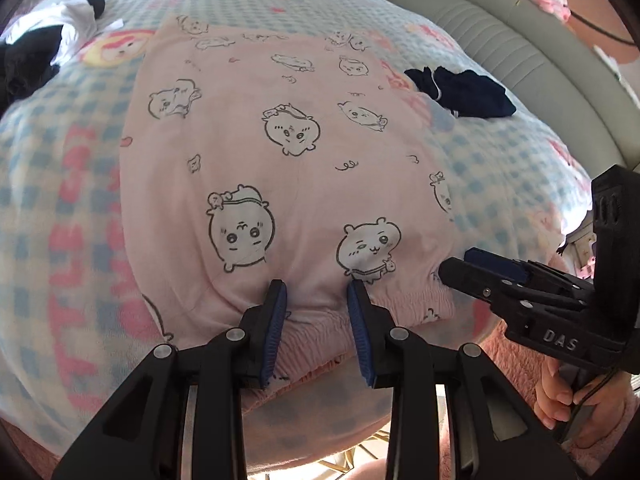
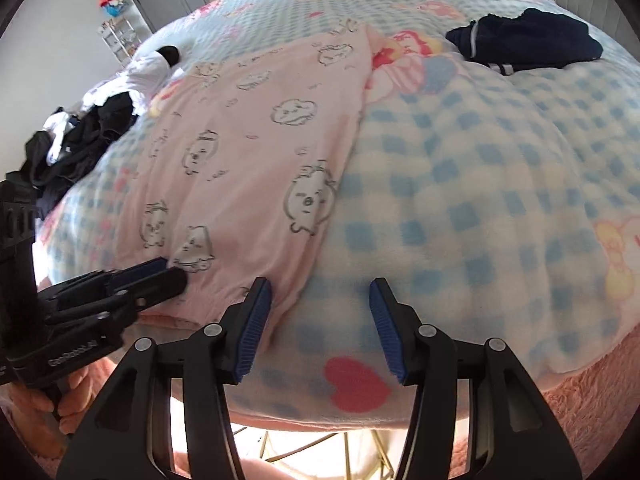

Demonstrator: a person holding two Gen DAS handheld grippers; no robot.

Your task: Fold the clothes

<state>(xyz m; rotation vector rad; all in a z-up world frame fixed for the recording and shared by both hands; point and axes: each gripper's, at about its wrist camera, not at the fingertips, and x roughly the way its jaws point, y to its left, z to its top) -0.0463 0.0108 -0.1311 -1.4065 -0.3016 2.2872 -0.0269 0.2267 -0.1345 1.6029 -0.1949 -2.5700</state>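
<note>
Pink pajama pants [image 1: 288, 160] printed with cartoon faces lie flat on the bed, elastic waistband toward me. My left gripper [image 1: 318, 292] is open, its fingers astride the middle of the waistband. My right gripper [image 2: 320, 292] is open at the waistband's right corner, its left pad [image 2: 256, 320] touching the pink cloth [image 2: 256, 152], its right pad over the blanket. Each gripper shows in the other's view: the right one [image 1: 456, 264] at the pants' right edge, the left one [image 2: 172, 268] on the waistband.
The bed carries a blue-and-white checked blanket [image 2: 480, 180] with pink cartoon prints. A dark navy garment [image 1: 468, 92] lies at the right of the pants. A black and white clothes pile [image 2: 88, 128] lies at the far left. A grey padded headboard [image 1: 520, 52] is at the right.
</note>
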